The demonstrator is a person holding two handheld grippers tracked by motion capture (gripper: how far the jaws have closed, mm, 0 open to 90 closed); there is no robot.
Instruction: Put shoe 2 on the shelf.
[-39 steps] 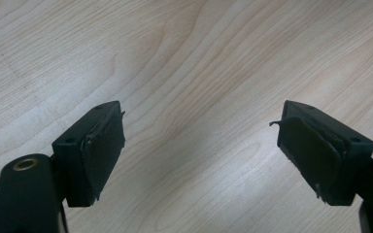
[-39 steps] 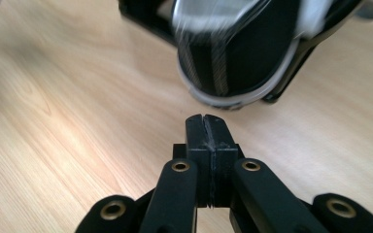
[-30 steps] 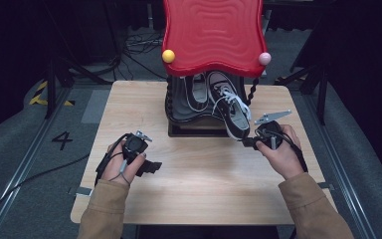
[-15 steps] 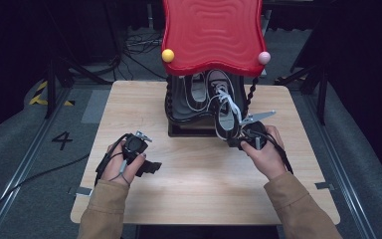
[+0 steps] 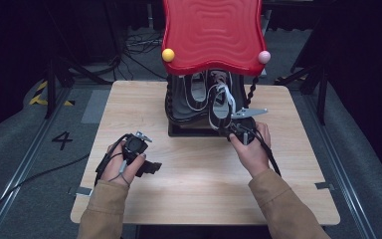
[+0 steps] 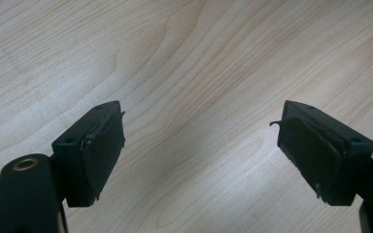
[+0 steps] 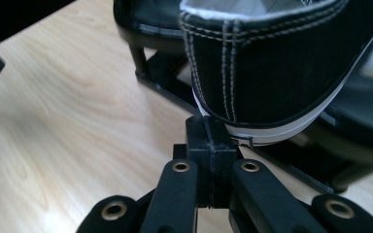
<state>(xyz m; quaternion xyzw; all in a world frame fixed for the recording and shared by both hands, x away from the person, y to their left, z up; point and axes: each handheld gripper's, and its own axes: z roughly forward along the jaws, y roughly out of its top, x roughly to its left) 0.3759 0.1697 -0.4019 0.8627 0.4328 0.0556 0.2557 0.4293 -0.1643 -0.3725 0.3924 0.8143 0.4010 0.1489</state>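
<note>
While the right hand-held gripper (image 7: 209,145), jaws fully closed and empty, is nudging the shoe (image 7: 277,68) heel just ahead, pressure should be staying low and centred.

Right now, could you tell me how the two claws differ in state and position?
The left claw stands wide open over bare table; the right claw is shut, its tip against the heel of the black sneaker. The left sits away from the shoe rack, the right at it. Both are black.
</note>
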